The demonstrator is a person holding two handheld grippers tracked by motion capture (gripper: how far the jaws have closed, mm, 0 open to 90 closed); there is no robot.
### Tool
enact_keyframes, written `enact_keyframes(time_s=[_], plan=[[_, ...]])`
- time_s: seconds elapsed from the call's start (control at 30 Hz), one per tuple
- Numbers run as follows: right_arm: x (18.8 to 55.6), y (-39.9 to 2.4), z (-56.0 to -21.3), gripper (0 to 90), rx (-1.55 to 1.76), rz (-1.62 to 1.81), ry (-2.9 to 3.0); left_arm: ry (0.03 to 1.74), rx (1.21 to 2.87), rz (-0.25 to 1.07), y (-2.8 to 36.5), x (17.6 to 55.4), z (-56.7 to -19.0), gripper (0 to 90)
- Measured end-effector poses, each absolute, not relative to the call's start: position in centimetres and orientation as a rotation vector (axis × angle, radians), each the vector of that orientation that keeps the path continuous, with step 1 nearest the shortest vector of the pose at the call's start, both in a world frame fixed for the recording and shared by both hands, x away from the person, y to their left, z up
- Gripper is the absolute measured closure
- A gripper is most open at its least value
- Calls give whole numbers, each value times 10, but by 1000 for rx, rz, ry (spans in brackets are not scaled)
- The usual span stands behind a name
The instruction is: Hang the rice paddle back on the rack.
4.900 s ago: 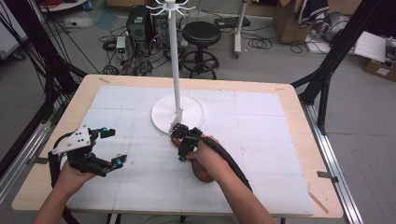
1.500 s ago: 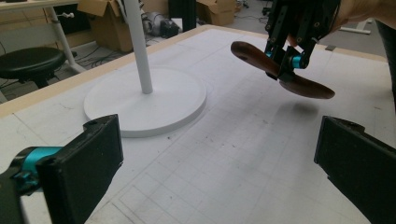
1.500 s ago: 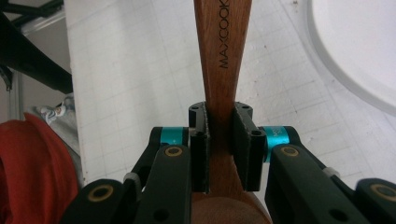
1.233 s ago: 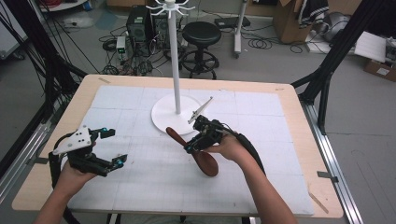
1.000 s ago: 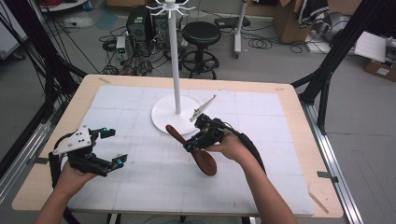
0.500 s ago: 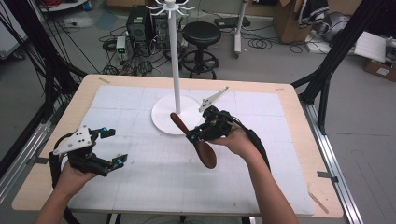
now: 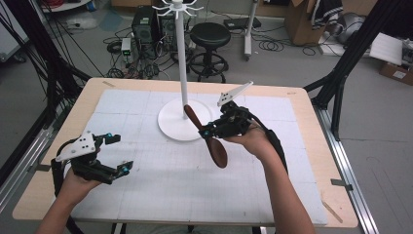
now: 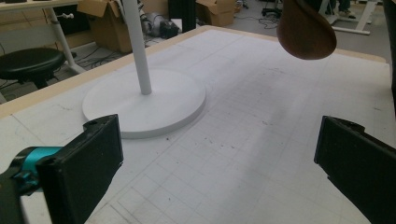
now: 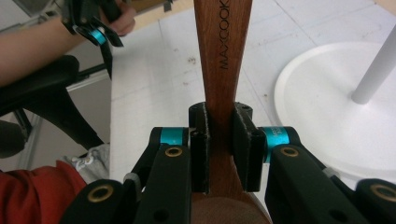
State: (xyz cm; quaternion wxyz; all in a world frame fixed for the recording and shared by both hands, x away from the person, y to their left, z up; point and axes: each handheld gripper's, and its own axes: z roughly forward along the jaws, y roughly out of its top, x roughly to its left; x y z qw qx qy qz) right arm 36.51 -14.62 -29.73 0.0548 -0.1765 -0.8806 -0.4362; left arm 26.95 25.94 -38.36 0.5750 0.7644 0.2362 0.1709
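The right gripper (image 7: 210, 130) is clamped on the one wooden spoon (image 7: 214, 146), its pads pinching the flat handle just above the bowl, which hangs below the fingers while the handle end rises beyond them toward the single white stand (image 7: 183, 73). The spoon looks light, rigid and smooth; since a narrow handle can pivot in the pads, a hold near the bowl seems steadiest. The left gripper (image 7: 117, 153), one of two, rests with fingers spread and empty.
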Motion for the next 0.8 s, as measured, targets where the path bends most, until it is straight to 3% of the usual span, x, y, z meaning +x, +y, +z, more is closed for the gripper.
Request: enact_keyframes(time_s=[0.8], plan=[[381, -174, -238, 786, -630, -1535, -2696, 556, 1791, 393, 258, 270, -384, 18]])
